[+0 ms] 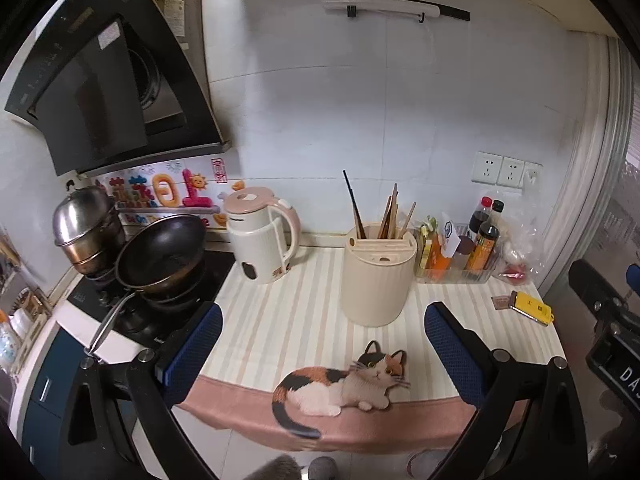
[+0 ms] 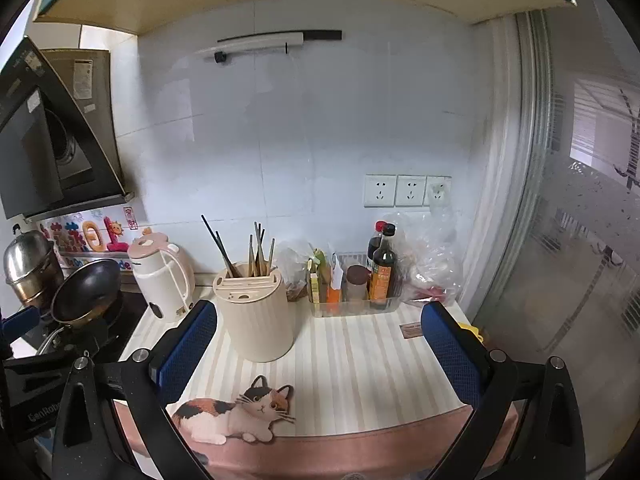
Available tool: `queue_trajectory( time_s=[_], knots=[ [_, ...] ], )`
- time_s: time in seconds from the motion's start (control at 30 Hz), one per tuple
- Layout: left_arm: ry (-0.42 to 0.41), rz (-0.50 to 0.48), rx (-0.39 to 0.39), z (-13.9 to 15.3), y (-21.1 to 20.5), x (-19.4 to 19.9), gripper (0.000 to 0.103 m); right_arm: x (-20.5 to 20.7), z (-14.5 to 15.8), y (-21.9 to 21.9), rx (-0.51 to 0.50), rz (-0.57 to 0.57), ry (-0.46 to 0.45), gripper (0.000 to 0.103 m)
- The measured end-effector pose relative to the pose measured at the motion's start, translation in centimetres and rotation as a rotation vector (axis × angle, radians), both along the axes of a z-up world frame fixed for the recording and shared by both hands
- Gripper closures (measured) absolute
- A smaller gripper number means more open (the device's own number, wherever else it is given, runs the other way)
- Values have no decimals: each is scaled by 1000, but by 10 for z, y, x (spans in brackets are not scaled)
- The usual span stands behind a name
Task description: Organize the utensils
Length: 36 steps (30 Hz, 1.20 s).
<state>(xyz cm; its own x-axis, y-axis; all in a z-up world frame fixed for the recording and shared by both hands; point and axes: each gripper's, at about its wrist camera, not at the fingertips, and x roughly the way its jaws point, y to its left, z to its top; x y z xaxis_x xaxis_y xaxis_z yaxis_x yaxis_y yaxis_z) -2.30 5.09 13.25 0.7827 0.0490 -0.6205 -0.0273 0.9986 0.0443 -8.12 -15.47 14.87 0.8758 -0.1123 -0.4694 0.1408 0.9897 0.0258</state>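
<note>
Cream-coloured and ribbed, the utensil holder [image 1: 376, 280] stands upright near the middle of the counter [image 1: 304, 320], on a striped mat with a cat picture [image 1: 340, 388] at its front edge. We see wooden chopsticks [image 1: 394, 212] and a pair of dark chopsticks [image 1: 354, 204] standing in its back slots, leaning slightly. Toward the counter's left edge sits a pink-and-white kettle [image 1: 264, 236], just beside the stove with its black pan [image 1: 164, 252]. At the back right corner a clear tray [image 2: 352, 304] holds sauce bottles [image 2: 384, 268], and a yellow lighter [image 1: 532, 308] lies near the right edge. We hold the left gripper [image 1: 324, 344] released, jaws spread wide with nothing between them, above the front edge. Our right gripper [image 2: 320, 340] is likewise spread and grasps nothing, its blue pads [image 2: 188, 344] flanking the holder's view.
</note>
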Motion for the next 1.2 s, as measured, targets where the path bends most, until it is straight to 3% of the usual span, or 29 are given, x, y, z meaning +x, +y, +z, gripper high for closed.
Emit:
queue_trajectory(
  time_s=[0.3, 0.53, 1.2],
  knots=[
    [88, 18, -41, 7, 7, -10, 0, -8, 11, 5, -1, 11, 69, 0],
    [101, 17, -13, 9, 8, -2, 0, 4, 13, 10, -24, 28, 123, 0],
    [146, 27, 3, -8, 25, 12, 0, 31, -14, 27, -15, 54, 211, 0]
  ],
)
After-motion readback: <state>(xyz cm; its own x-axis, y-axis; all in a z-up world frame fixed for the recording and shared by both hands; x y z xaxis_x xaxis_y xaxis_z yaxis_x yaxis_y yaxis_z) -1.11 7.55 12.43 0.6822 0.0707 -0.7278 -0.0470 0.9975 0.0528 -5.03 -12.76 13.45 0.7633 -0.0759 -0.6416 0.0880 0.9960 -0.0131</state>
